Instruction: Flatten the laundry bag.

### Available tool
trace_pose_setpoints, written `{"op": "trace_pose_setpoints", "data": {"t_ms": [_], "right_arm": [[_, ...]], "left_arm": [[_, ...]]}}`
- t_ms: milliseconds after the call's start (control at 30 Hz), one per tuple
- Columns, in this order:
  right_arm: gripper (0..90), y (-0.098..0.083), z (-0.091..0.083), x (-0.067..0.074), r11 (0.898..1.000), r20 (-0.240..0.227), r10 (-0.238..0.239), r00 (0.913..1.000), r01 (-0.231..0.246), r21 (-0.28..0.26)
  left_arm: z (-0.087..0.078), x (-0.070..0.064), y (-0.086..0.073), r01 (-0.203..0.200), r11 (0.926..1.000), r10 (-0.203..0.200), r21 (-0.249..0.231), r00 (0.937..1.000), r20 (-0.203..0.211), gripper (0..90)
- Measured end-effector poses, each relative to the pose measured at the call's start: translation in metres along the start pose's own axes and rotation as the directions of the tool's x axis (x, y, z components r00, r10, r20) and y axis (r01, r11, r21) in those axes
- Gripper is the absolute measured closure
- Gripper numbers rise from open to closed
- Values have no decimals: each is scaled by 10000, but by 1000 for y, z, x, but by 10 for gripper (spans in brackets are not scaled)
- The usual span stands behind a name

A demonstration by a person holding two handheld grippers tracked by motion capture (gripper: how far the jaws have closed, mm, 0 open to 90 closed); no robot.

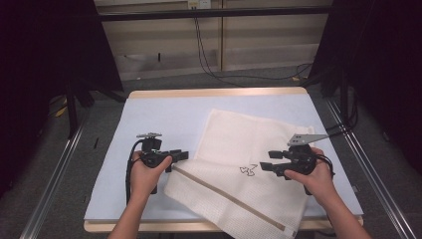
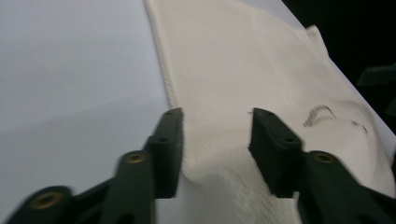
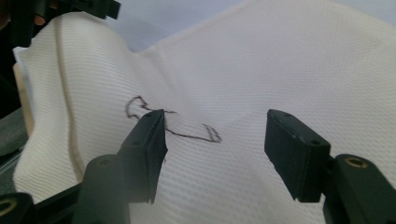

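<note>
- The left gripper (image 1: 180, 156), jaws apart and empty, points at the left edge of the cream waffle-weave towel (image 1: 249, 164), nearest to it.
- The right gripper (image 1: 266, 160) hangs open over the towel's middle, gripping nothing.
- The towel's long axis slants across the pale blue table mat (image 1: 159, 114).

text: none legible | towel (image 1: 249, 149): dark drawn outline (image 1: 247, 171), no letters
</note>
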State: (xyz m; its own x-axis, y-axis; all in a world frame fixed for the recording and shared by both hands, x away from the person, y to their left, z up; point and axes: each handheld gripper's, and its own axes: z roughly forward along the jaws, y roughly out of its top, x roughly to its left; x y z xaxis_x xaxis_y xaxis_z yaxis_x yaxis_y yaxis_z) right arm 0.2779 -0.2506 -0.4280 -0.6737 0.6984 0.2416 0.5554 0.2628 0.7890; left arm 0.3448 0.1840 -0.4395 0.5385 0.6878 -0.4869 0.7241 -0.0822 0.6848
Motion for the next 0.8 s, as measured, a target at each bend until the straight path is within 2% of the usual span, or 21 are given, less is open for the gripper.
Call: {"op": "trace_pose_setpoints", "data": {"t_ms": [33,67,100,133,200,233,267,300,367,433,467,533,600,667,733,800], "right_arm": [[391,-2,-2,-3,9999,169,105,9998,-105,-2],[394,-5,-4,-7,9999,278,139,9995,-141,61],[399,-7,-5,-10,9997,404,205,9990,-210,127],[414,-10,-6,-13,9993,635,202,9978,-222,314],[485,-16,-5,-16,9976,563,151,9983,-188,662],[484,-19,-3,-18,9966,555,133,9984,-178,807],[481,-22,0,-18,9955,705,139,9974,-205,924],[470,-24,1,-19,9951,812,95,9967,-174,971],[449,-27,2,-21,9954,1040,161,9944,-258,927],[428,-28,2,-22,9947,1484,-35,9889,-117,1019],[426,-29,1,-24,9947,1592,0,9872,-163,1011],[415,-31,0,-27,9949,1902,64,9817,-254,977],[413,-34,1,-30,9936,2187,-91,9758,-158,1117],[410,-36,0,-33,9919,2551,-98,9669,-229,1248],[403,-39,-2,-38,9923,2819,36,9594,-383,1176],[402,-41,-5,-41,9910,3301,77,9439,-513,1236]], "left_arm": [[-1,2,2,136,9998,-136,-163,9999,-4,531],[-1,4,3,99,9996,-103,-256,9998,-141,520],[0,5,4,229,9994,-231,-248,9997,-72,511],[3,5,4,323,9994,-323,-91,9995,54,499],[10,3,2,-101,9985,95,537,9999,117,512],[14,1,0,-92,9968,82,796,9999,133,515],[17,0,-2,-306,9937,304,1079,9995,36,515],[20,0,-4,-410,9922,414,1179,9991,-7,508],[26,1,-8,-385,9896,367,1383,9992,154,516],[32,0,-11,-527,9873,523,1499,9986,68,526],[34,0,-12,-606,9849,597,1621,9982,105,527],[38,-1,-12,-886,9833,921,1590,9956,-150,522],[43,-2,-13,-863,9820,896,1680,9959,-120,517],[46,-2,-12,-980,9789,1072,1793,9933,-423,515],[49,-2,-12,-1084,9789,1220,1732,9901,-698,491],[52,0,-12,-1050,9780,1191,1803,9904,-695,485]]}}
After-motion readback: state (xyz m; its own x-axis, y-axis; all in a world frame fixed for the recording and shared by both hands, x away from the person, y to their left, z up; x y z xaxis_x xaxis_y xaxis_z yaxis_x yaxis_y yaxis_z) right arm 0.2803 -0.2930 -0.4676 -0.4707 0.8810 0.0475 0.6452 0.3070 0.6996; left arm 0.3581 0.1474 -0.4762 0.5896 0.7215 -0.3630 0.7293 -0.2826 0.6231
